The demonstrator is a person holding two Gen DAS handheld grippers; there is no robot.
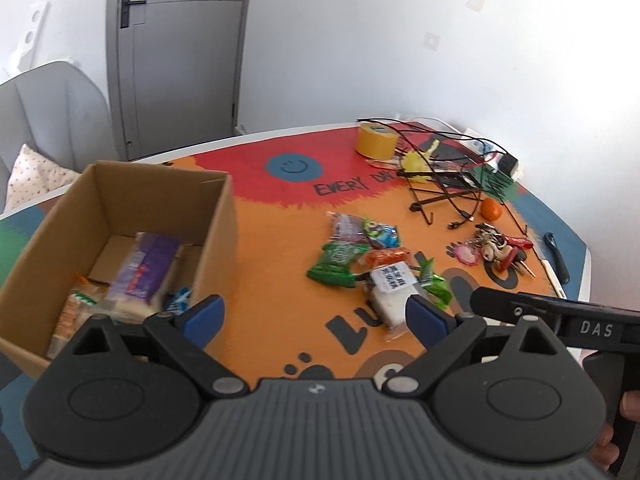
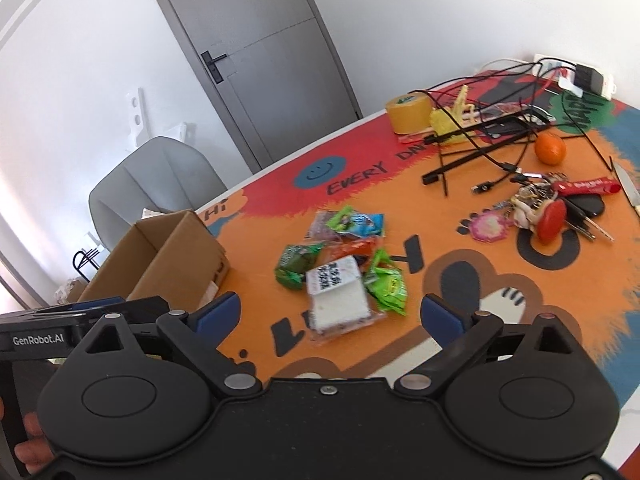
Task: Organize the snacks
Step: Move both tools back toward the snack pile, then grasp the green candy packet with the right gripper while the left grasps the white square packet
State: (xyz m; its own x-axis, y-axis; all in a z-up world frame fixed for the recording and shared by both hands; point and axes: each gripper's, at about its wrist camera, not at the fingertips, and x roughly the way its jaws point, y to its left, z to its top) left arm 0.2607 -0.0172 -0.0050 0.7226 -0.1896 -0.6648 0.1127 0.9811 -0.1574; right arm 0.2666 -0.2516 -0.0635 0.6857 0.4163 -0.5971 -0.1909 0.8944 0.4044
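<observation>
A small pile of snack packets lies on the orange mat. It includes a white packet (image 2: 338,296) (image 1: 390,294) with a black-printed label, a dark green packet (image 2: 296,265) (image 1: 334,265), a bright green packet (image 2: 388,285) and a blue-green packet (image 2: 356,222). My right gripper (image 2: 330,314) is open wide, with the white packet just ahead of it between the blue pads, untouched. My left gripper (image 1: 316,316) is open and empty, between the pile and an open cardboard box (image 1: 132,184) (image 2: 160,256). The box holds a purple packet (image 1: 148,268) and an orange packet (image 1: 76,312).
At the far right of the table are a yellow tape roll (image 2: 408,112), tangled black cables with a stand (image 2: 480,152), an orange fruit (image 2: 551,148), keys with a red tag (image 2: 552,216) and a knife (image 2: 626,184). A grey chair (image 2: 156,184) stands beyond the box.
</observation>
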